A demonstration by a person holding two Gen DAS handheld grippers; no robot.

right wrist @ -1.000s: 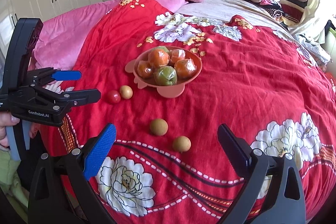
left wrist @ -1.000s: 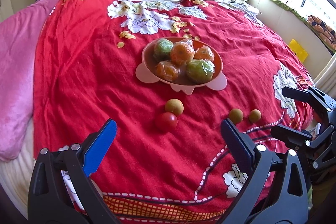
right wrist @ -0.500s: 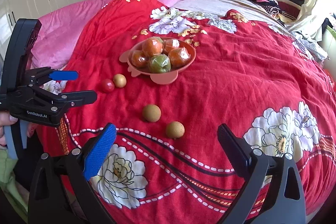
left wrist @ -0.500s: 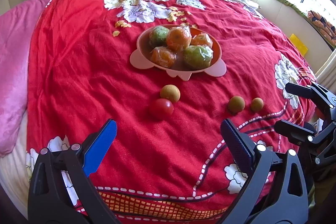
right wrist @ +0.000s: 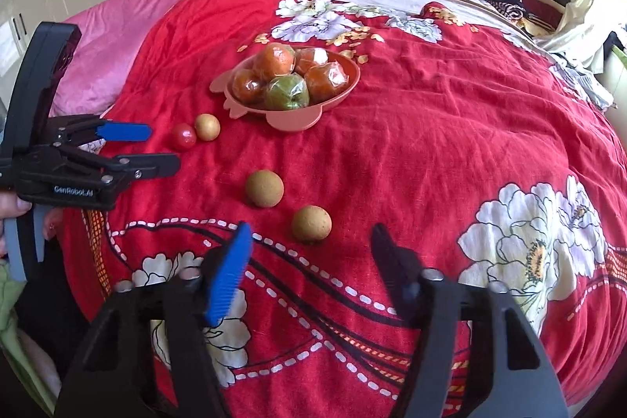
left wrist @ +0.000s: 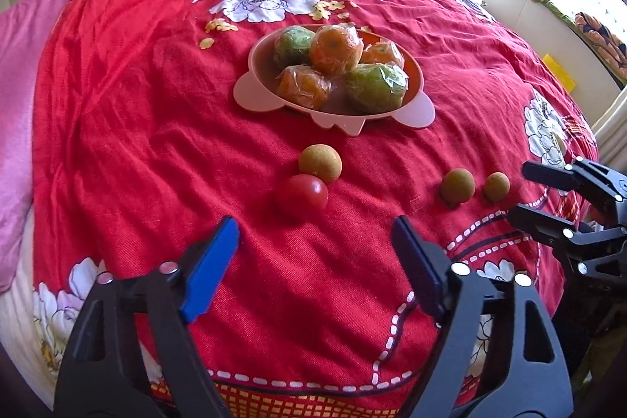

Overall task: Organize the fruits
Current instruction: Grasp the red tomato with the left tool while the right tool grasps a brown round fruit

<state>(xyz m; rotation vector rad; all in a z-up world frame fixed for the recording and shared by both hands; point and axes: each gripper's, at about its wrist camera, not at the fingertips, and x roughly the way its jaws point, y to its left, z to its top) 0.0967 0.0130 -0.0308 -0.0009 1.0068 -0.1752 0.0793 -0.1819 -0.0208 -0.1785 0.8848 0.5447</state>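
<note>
Where jaws gape, round tomato (left wrist: 301,196).

Ahead of left gripper (left wrist: 313,245): tomato (left wrist: 301,196), longan (left wrist: 320,163) touching behind it, bowl (left wrist: 258,93) of wrapped fruit beyond; two longans (left wrist: 457,186) ahead-right.

Both grippers are chunky black plastic with silver screws. Left gripper (right wrist: 158,149) has one blue-padded finger, white "GenRobot.AI" lettering and a grey handle; right gripper (right wrist: 309,249) looks the same.
</note>
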